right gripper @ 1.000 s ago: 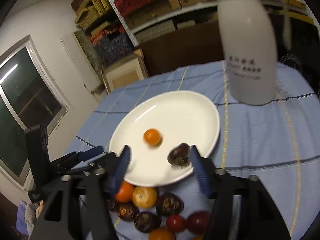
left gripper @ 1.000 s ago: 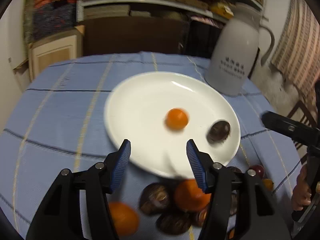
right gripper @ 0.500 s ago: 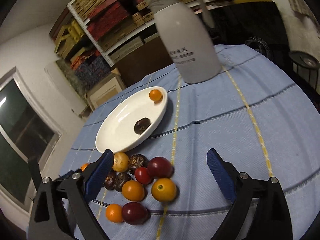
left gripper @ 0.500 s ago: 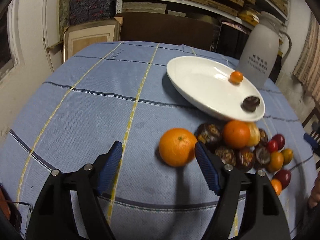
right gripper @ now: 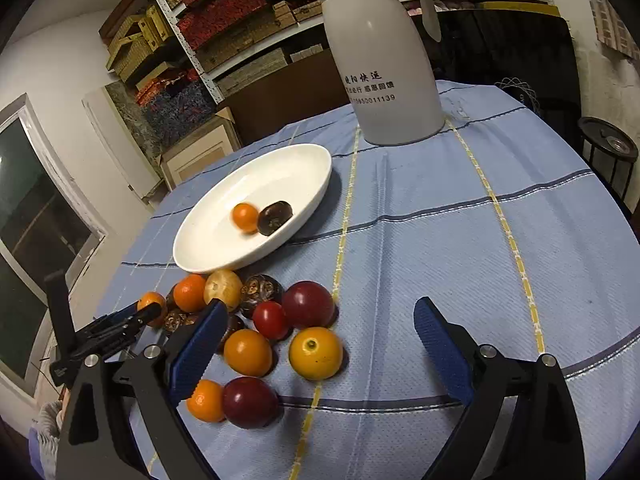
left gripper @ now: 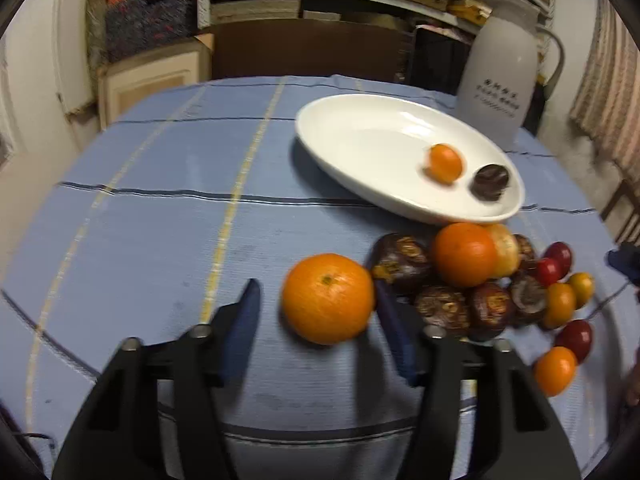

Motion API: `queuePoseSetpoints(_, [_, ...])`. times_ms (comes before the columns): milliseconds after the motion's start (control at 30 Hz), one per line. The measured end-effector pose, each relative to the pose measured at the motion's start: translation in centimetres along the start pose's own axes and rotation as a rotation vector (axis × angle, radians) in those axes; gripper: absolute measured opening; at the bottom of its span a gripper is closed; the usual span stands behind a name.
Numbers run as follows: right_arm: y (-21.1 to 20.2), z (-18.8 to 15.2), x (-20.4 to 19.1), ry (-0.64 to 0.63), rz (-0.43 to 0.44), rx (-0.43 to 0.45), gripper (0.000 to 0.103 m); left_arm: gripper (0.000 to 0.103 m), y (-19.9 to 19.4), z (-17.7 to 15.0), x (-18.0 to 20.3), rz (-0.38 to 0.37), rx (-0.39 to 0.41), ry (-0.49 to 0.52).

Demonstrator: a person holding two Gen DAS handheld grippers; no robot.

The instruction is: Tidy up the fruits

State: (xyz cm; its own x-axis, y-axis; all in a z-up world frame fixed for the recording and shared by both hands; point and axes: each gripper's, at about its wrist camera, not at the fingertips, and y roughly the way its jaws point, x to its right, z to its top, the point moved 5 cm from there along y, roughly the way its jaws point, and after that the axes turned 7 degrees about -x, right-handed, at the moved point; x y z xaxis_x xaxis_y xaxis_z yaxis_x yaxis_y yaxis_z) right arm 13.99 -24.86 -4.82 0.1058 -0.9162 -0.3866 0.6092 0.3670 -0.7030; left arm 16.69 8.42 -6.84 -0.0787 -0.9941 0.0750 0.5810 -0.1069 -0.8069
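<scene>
A round, dimpled orange (left gripper: 328, 298) sat between the spread left gripper (left gripper: 316, 304) jaws, beside the plate (left gripper: 360, 140). The right gripper (right gripper: 320, 336) was also spread wide. Plated fruit was blurred.

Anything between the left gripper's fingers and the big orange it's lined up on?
Nothing: in the left wrist view only bare blue tablecloth lies between the open left gripper and the large orange, which sits just ahead of the gap, not yet gripped.

Both grippers, left (left gripper: 316, 312) and right (right gripper: 320, 344), are matte black plastic. Blue ribbed pads (right gripper: 196, 348) line the jaws. Silver screws (left gripper: 200, 331) dot the arms.
</scene>
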Motion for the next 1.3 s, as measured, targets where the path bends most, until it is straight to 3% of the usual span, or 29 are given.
queuePoseSetpoints(267, [0.4,-2.2,0.5,-0.019,-0.020,-0.058,0.094,0.046,-0.2,-0.3,0.6,0.003,-0.009,0.019])
queuePoseSetpoints(433, [1.8,-2.9,0.0,-0.059,-0.052,-0.108,0.069,0.046,-0.3,-0.4,0.5,0.004,-0.008,0.008])
queuePoseSetpoints(633, [3.2,-3.3,-1.1,-0.145,-0.120,-0.116,0.050,0.046,-0.2,-0.6,0.2,0.002,-0.009,0.003])
queuePoseSetpoints(800, [4.0,-3.3,-1.6,-0.172,-0.110,-0.138,0.037,0.046,-0.2,-0.6,0.2,0.008,-0.006,0.010])
queuePoseSetpoints(967, [3.3,-3.1,-1.7,-0.159,-0.087,-0.117,0.036,0.046,-0.6,-0.8,0.2,-0.013,-0.002,-0.003])
queuePoseSetpoints(1067, [2.1,-2.5,-1.6,-0.141,-0.068,-0.075,0.036,0.045,-2.2,-0.2,0.3,-0.017,0.045,-0.010])
queuePoseSetpoints(1200, [0.7,-0.1,-2.3,-0.122,-0.032,-0.038,0.036,0.045,-3.9,2.8,0.7,-0.036,0.083,-0.017])
queuePoseSetpoints(1300, [0.8,3.0,-4.0,-0.133,-0.015,-0.031,0.036,0.045,-3.8,5.9,1.4,-0.009,0.100,0.007])
